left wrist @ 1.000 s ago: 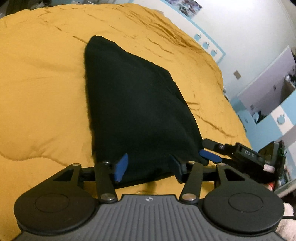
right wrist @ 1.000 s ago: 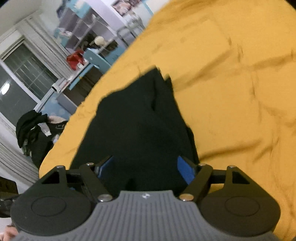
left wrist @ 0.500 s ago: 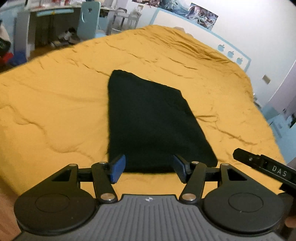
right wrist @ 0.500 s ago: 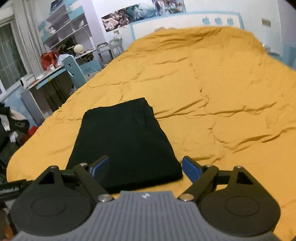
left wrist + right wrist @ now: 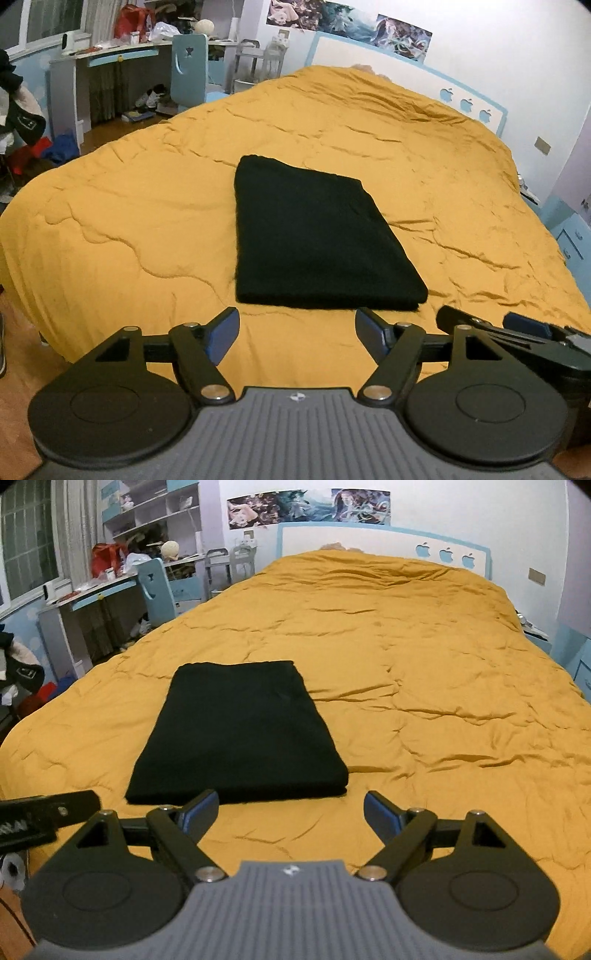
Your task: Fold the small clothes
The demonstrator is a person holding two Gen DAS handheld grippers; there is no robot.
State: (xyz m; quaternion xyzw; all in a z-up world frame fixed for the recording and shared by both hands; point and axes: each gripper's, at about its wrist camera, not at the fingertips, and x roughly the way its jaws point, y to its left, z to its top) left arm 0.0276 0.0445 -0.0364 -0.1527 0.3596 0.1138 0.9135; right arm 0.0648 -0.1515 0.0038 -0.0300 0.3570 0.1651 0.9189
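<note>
The black garment (image 5: 317, 236) lies folded into a flat rectangle on the mustard-yellow quilt (image 5: 129, 221), at the centre of the left wrist view and left of centre in the right wrist view (image 5: 240, 731). Its near folded edge shows stacked layers; the edges run straight.

The left gripper (image 5: 297, 332) sits at the lower centre of its frame, just short of the garment's near edge — jaws spread, having just been opening, nothing between them. The right gripper (image 5: 290, 812) stands likewise released and empty, its jaws having just widened, clear of the cloth. It also shows at the lower right of the left wrist view (image 5: 524, 325).

Beyond the quilt: a blue-trimmed headboard (image 5: 384, 542) at upper centre, a desk (image 5: 110, 55) at upper left — cluttered.
</note>
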